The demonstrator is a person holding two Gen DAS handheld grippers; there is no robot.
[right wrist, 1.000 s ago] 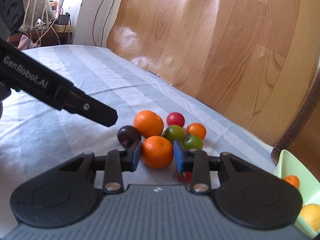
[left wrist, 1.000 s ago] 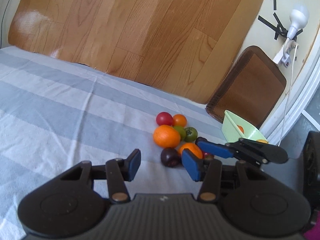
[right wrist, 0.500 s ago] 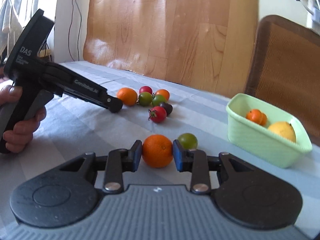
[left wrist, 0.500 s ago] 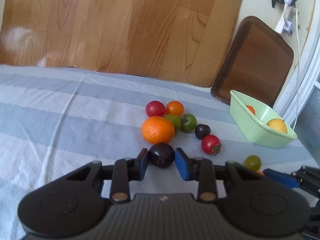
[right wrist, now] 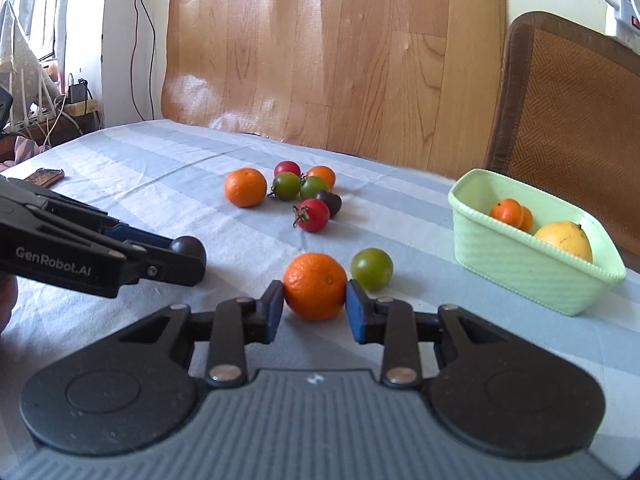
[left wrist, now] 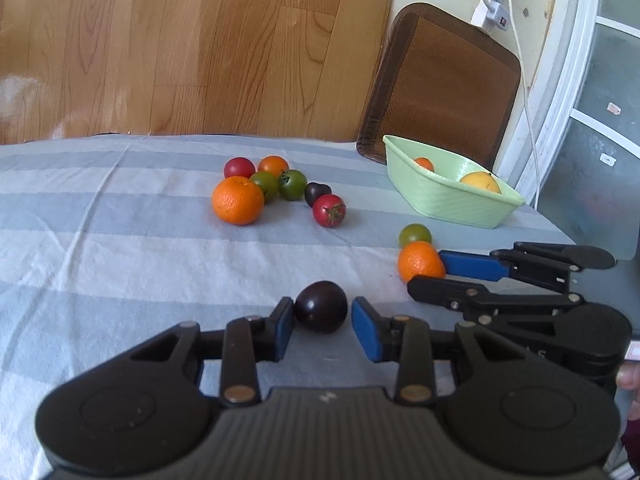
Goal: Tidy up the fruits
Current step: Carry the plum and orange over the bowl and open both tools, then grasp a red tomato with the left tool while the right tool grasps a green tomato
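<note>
Left gripper (left wrist: 323, 322) around a dark plum (left wrist: 321, 306): left pad touching its side, right pad with a thin gap, so grip loose or parted; contact with the striped cloth (left wrist: 120, 248) hidden beneath the fruit. In the right wrist view, only a sliver of that plum (right wrist: 187, 245) visible behind the black finger. Right gripper (right wrist: 315, 307) clamped on an orange (right wrist: 315, 286), both blue pads pressed to its sides; lifted or resting on the cloth, not discernible. Green tomato (right wrist: 371, 269) just beside it. Farther back, a loose cluster: second orange (left wrist: 238, 200), red tomato (left wrist: 329, 210), several smaller fruits partly overlapping. Green basket (right wrist: 516, 264) to the right, holding small tangerines (right wrist: 508, 213) and a yellow fruit (right wrist: 565, 240), lower halves cut off by the wall. Small object (right wrist: 44, 176) at far left, too blurred to identify.
</note>
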